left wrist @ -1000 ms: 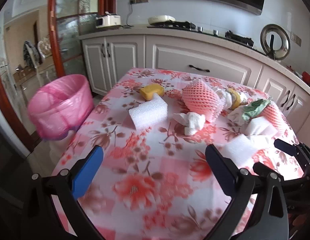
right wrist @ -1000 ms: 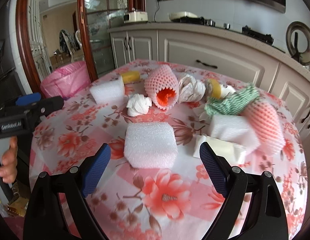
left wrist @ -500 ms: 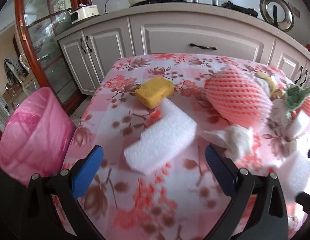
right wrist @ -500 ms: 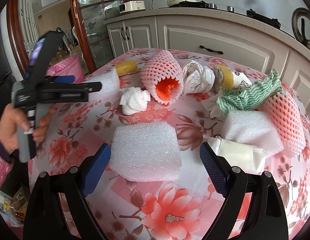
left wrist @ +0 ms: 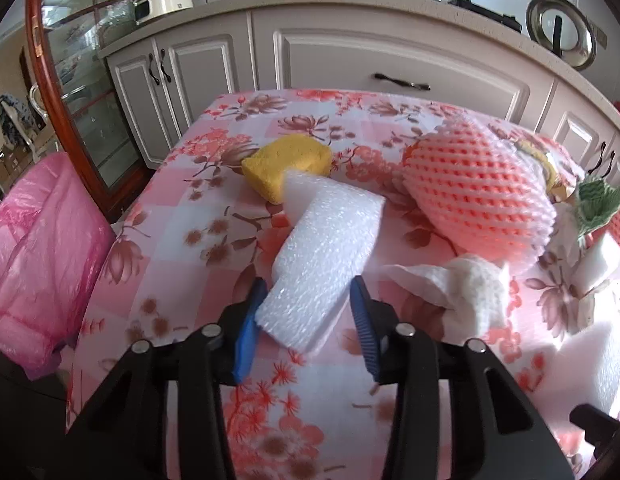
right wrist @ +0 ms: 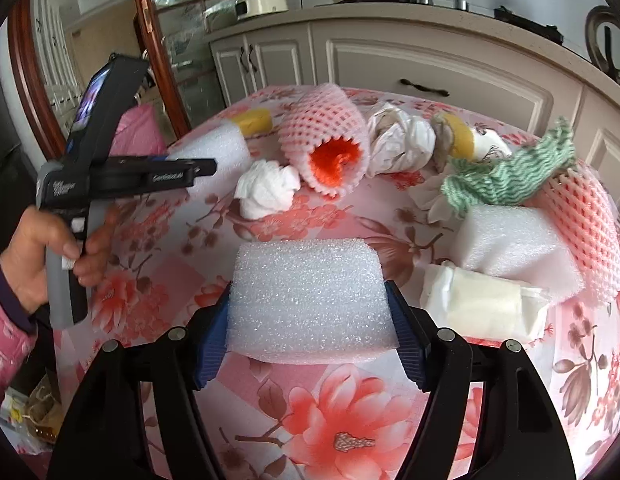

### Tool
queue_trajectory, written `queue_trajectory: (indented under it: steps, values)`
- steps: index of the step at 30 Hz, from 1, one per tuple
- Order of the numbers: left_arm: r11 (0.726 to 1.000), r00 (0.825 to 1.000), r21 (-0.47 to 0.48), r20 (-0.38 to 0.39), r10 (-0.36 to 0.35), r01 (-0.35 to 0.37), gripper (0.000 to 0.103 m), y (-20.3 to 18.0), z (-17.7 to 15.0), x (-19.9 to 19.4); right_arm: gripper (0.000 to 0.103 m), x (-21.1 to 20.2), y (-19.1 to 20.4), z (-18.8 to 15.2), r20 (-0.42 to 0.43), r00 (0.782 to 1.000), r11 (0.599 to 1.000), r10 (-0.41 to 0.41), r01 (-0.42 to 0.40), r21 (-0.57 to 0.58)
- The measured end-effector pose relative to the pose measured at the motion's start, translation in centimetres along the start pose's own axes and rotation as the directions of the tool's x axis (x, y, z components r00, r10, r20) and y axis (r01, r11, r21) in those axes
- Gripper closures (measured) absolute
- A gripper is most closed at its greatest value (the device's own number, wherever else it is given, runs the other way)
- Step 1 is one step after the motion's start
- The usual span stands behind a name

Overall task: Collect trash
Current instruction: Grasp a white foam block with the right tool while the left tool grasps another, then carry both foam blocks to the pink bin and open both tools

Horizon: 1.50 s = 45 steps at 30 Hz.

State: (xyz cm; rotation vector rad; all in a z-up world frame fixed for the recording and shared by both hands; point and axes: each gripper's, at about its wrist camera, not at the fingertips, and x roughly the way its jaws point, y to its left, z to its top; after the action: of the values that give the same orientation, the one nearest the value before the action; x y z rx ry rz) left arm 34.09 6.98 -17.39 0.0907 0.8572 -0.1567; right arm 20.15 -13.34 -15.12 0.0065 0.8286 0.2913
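Note:
A long white foam block (left wrist: 321,256) lies slanted on the floral tablecloth (left wrist: 198,240). Its near end sits between the blue pads of my left gripper (left wrist: 306,320). The jaws are closing and both pads touch its sides. In the right wrist view, a squat white foam block (right wrist: 310,300) fills my right gripper (right wrist: 310,340). Those jaws are closing too, with both pads against the block. The same view shows a hand (right wrist: 38,252) holding the left gripper (right wrist: 206,168) at the left, by the long foam block (right wrist: 218,148). A bin lined with a pink bag (left wrist: 42,264) stands off the table's left edge.
More trash lies on the table: a yellow sponge (left wrist: 288,166), a pink foam net (left wrist: 473,196), a crumpled tissue (left wrist: 461,284), a green net (right wrist: 509,176), another white foam piece (right wrist: 517,248) and a wrapped packet (right wrist: 481,304). Cream cabinets (left wrist: 389,60) stand behind.
The left gripper moved forward and down to the long foam block, and its jaws narrowed onto it. The right jaws narrowed onto the squat block.

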Motion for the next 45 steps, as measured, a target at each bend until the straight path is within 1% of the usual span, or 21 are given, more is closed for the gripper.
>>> queue_trajectory:
  steps: [6, 9, 14, 18, 24, 27, 31, 36, 37, 42, 45]
  values:
    - [0.999, 0.997, -0.037, 0.075, 0.028, -0.026, 0.067, -0.6, -1.7, -3.5, 0.036, -1.2, 0.1, 0.4, 0.043, 0.999, 1.0, 0.006, -0.005, -0.007]
    - [0.997, 0.994, -0.069, 0.101, 0.04, -0.033, 0.067, -0.5, -2.8, -5.6, 0.036, -1.4, 0.5, 0.6, 0.047, 0.999, 1.0, 0.015, -0.015, -0.016]
    - [0.987, 0.986, -0.15, 0.144, 0.084, -0.062, 0.067, 1.1, -5.0, -9.4, 0.036, -1.3, 2.4, 2.0, 0.056, 0.998, 0.997, 0.041, -0.037, -0.07]
    - [0.972, 0.976, -0.212, 0.169, 0.138, -0.101, 0.067, 3.9, -6.3, -12.1, 0.036, -0.8, 4.5, 3.6, 0.071, 0.994, 0.99, 0.081, -0.072, -0.119]
    - [0.948, 0.96, -0.28, 0.19, 0.208, -0.15, 0.067, 7.9, -6.9, -15.4, 0.036, 0.7, 8.6, 6.4, 0.07, 0.986, 0.973, 0.151, -0.136, -0.186]
    - [0.938, 0.952, -0.303, 0.198, 0.232, -0.165, 0.067, 10.0, -6.7, -16.4, 0.036, 1.8, 11.0, 8.1, 0.066, 0.979, 0.961, 0.192, -0.174, -0.217]
    - [0.914, 0.935, -0.349, 0.202, 0.291, -0.208, 0.067, 13.4, -5.9, -17.6, 0.036, 3.6, 14.3, 10.7, 0.048, 0.968, 0.937, 0.248, -0.227, -0.265]
    - [0.887, 0.921, -0.385, 0.182, 0.345, -0.256, 0.067, 18.2, -4.4, -18.0, 0.036, 5.8, 18.5, 14.7, 0.028, 0.949, 0.908, 0.314, -0.291, -0.302]
    - [0.877, 0.918, -0.402, 0.173, 0.355, -0.264, 0.067, 19.5, -4.1, -18.0, 0.036, 6.1, 19.3, 15.5, 0.027, 0.945, 0.903, 0.325, -0.301, -0.306]
    - [0.85, 0.924, -0.458, 0.138, 0.357, -0.26, 0.067, 24.5, -3.2, -17.2, 0.036, 8.5, 23.6, 19.4, 0.012, 0.921, 0.87, 0.389, -0.363, -0.333]
    - [0.841, 0.927, -0.48, 0.131, 0.351, -0.251, 0.067, 26.5, -2.7, -16.2, 0.036, 10.3, 25.5, 21.2, -0.008, 0.912, 0.859, 0.409, -0.388, -0.334]
